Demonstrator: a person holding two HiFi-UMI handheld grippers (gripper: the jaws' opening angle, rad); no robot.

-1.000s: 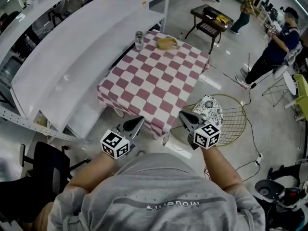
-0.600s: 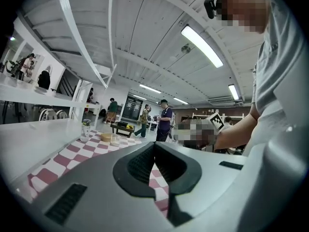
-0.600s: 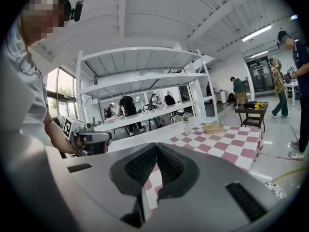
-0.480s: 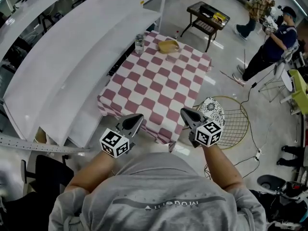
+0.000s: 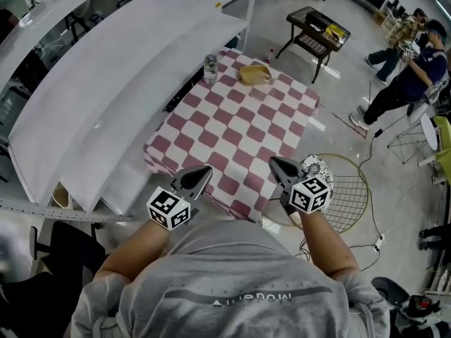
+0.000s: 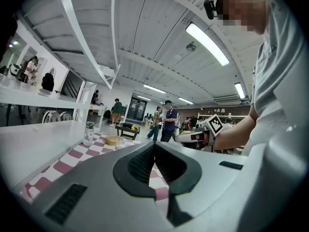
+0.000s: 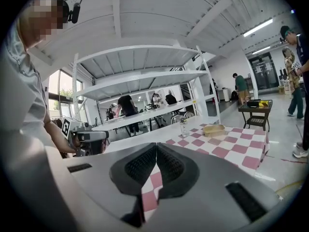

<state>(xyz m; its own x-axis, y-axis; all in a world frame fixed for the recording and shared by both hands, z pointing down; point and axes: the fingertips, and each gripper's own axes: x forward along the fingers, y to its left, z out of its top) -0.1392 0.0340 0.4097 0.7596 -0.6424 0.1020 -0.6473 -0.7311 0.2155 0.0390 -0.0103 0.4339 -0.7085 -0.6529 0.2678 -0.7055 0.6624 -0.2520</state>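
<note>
Pink-and-white checked tabletop (image 5: pixel 232 136) begins just past both tool tips at 12 o'clock, with a clear bottle (image 5: pixel 210 69) and a tan bowl (image 5: pixel 254 74) well apart at its far end. The left tool (image 5: pixel 203 170) and right tool (image 5: pixel 275 163), each closed tight on nothing, sit side by side on bent forearms near the chest, pointing forward. A low push forward could, I judge, snag its hanging edge and tip the bottle.

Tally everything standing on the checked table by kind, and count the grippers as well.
Clear bottle: 1
Tan bowl: 1
Clear cup, faint, beside the bowl: 1
Grippers: 2 (left gripper, right gripper, both shut on nothing)
Total: 5
</note>
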